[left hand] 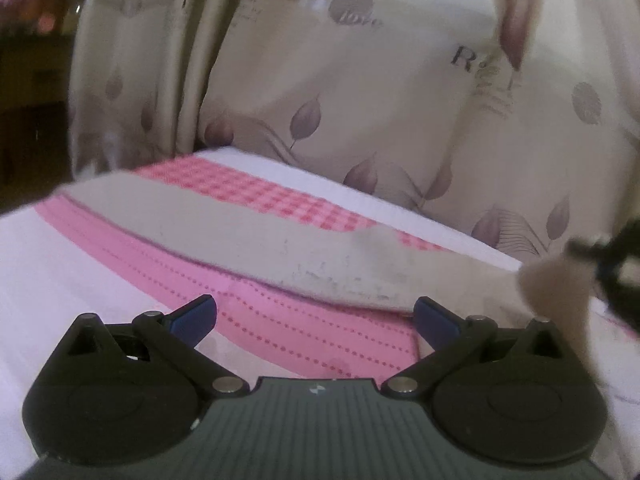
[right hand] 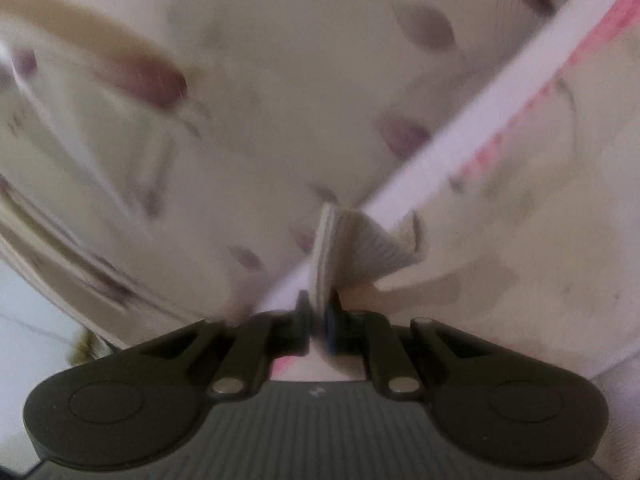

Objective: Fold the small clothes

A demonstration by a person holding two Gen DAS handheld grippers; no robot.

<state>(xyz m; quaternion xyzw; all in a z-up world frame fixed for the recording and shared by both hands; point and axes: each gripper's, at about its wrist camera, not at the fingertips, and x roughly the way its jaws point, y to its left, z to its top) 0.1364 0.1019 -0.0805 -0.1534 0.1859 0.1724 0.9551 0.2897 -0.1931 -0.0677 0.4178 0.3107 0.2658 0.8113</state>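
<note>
Our left claw (left hand: 314, 318) hangs released, fingers spread wide over the pink bedsheet (left hand: 312, 332). Just beyond it the beige garment (left hand: 280, 236) stretches across the bed toward our right claw (right hand: 319, 312), which pinches its ribbed edge.

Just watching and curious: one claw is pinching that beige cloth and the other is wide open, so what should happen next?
Probably the open left gripper should close on the near edge of the beige cloth. The right gripper already pinches one corner, and the cloth lies stretched over the pink bedsheet, so a second hold would steady the fold.
</note>
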